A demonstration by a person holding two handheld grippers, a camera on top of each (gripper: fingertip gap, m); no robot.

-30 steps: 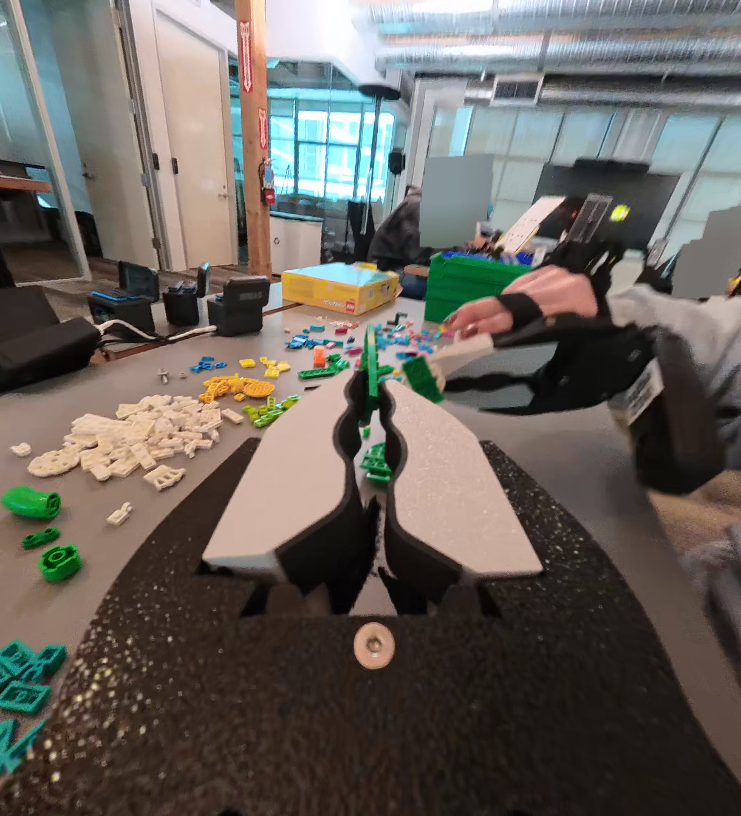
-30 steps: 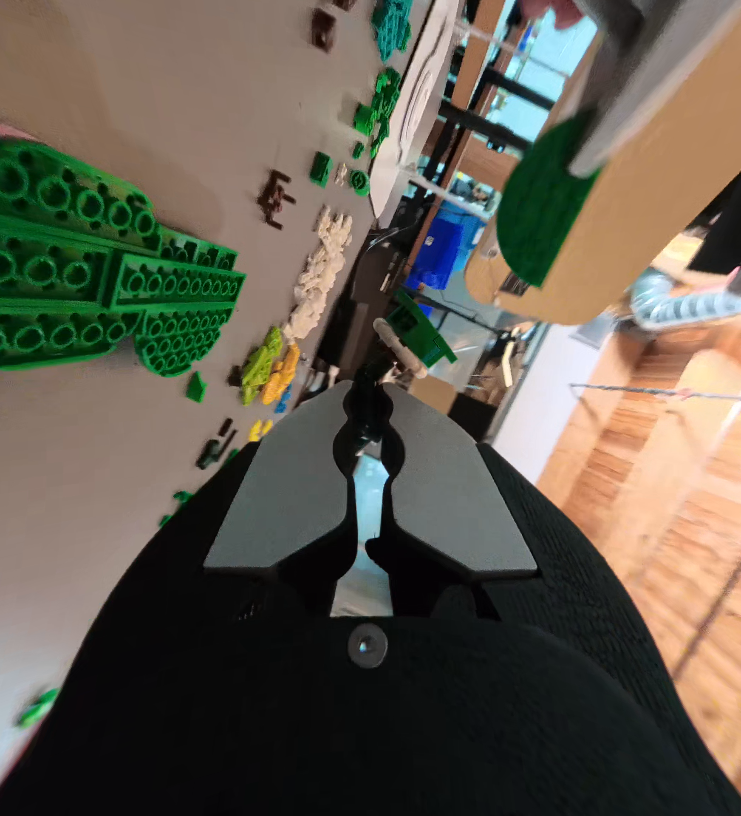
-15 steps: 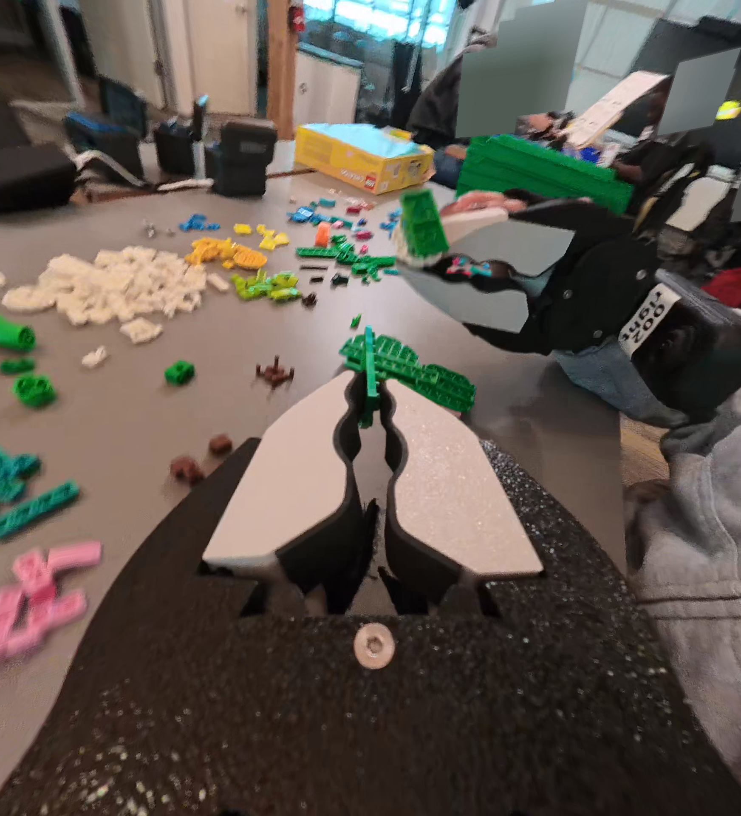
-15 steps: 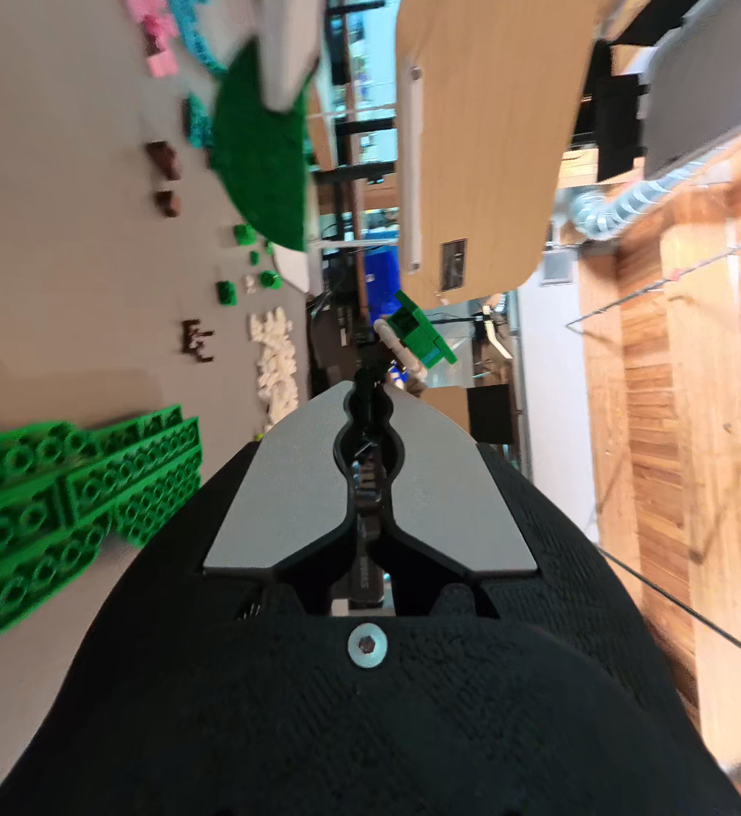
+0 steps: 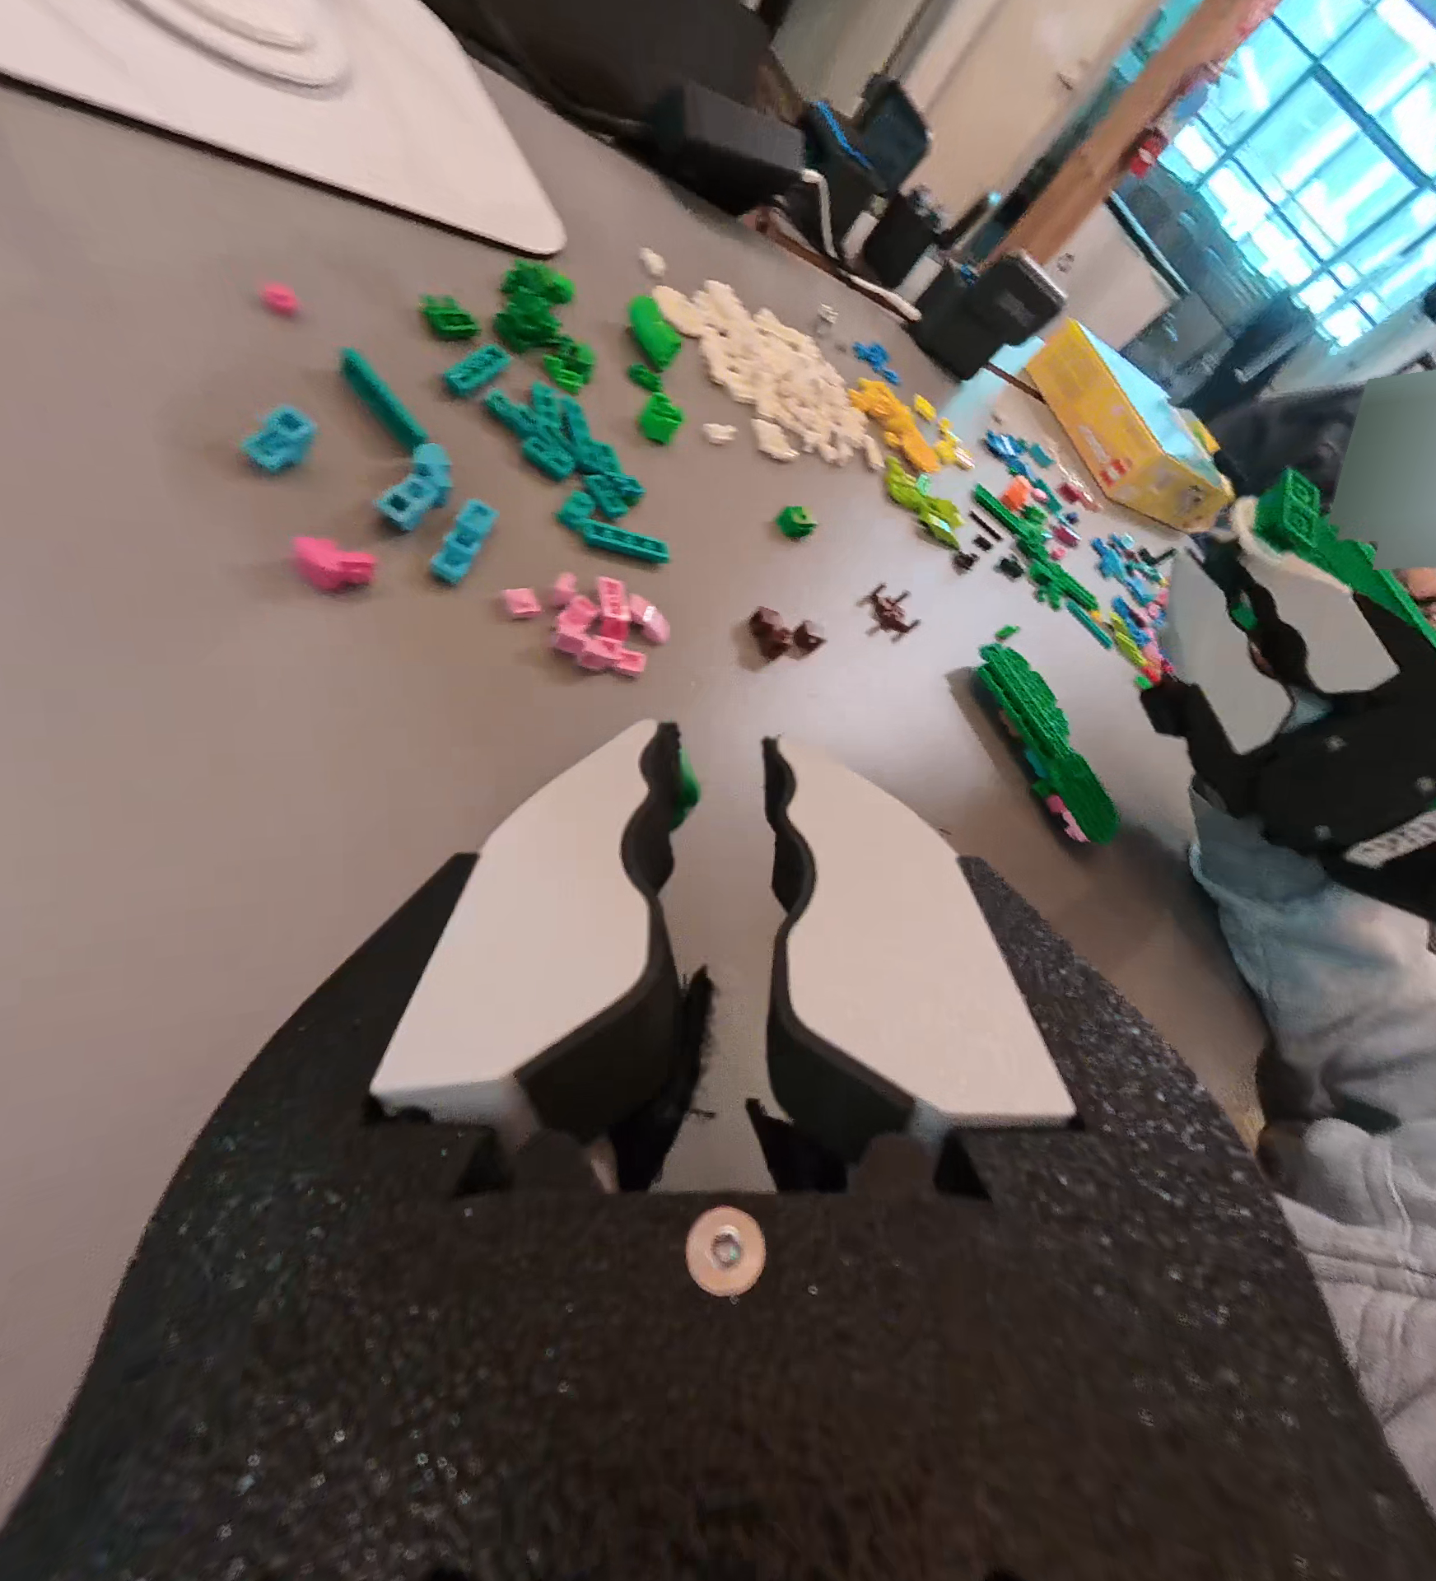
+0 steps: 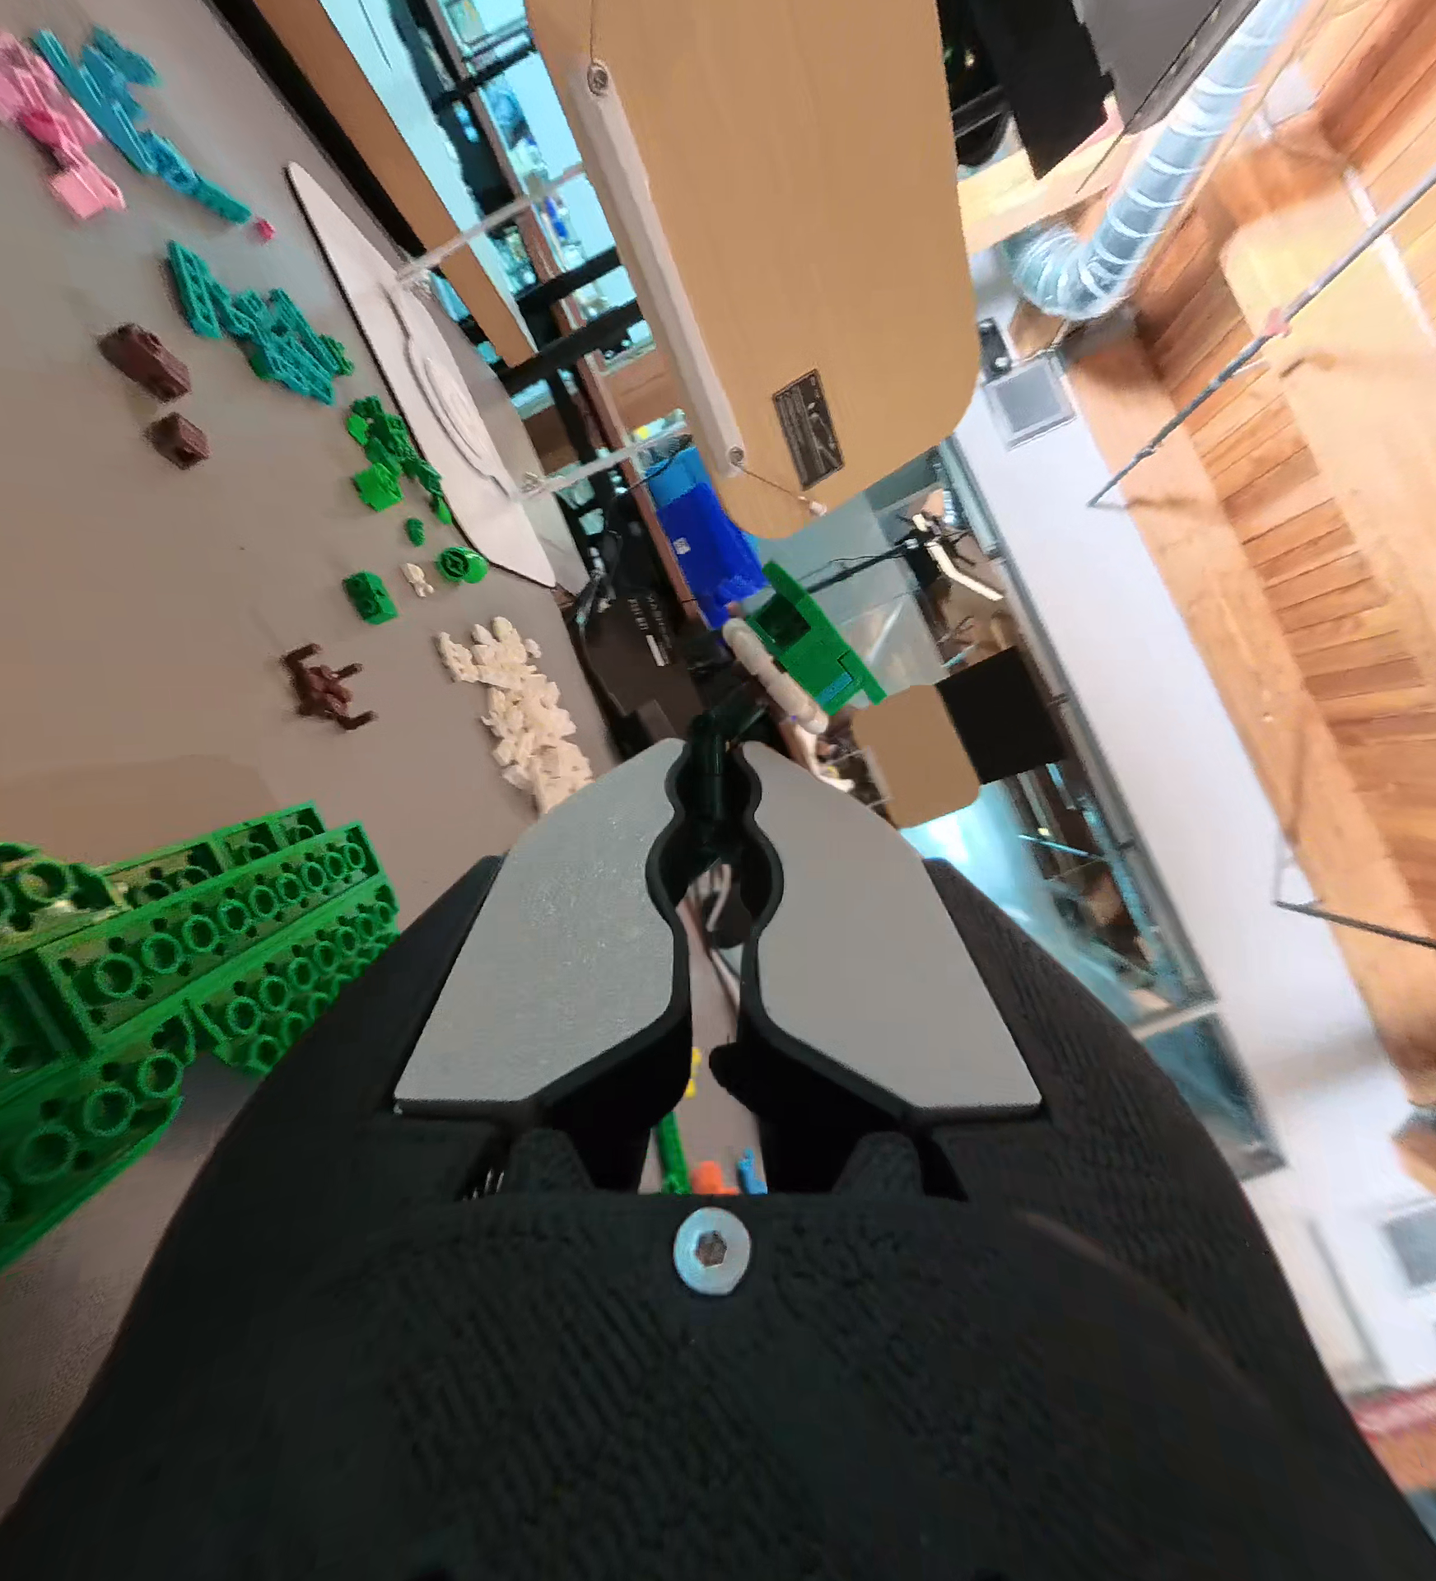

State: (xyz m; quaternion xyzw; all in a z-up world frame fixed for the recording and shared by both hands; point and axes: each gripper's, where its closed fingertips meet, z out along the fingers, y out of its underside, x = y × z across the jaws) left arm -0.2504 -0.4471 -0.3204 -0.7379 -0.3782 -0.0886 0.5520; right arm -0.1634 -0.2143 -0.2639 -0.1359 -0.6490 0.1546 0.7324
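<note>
Green sliver (image 5: 680,791) clings to the left gripper's (image 5: 719,753) left pad, jaws parted, right pad clear of it; right gripper (image 6: 719,753), upper right in the left view, is clenched on a dark green stem carrying a small green build (image 6: 817,650); green plate assembly (image 5: 1048,753) lies right of the left fingers, long axis running away; grey table (image 5: 141,770), sorted brick piles (image 5: 766,376); open office beyond.

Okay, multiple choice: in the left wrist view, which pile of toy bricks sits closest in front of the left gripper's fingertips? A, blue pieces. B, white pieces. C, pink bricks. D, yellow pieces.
C: the pink bricks lie on the grey table just beyond the left gripper, while the white pieces and yellow pieces lie much farther back.
</note>
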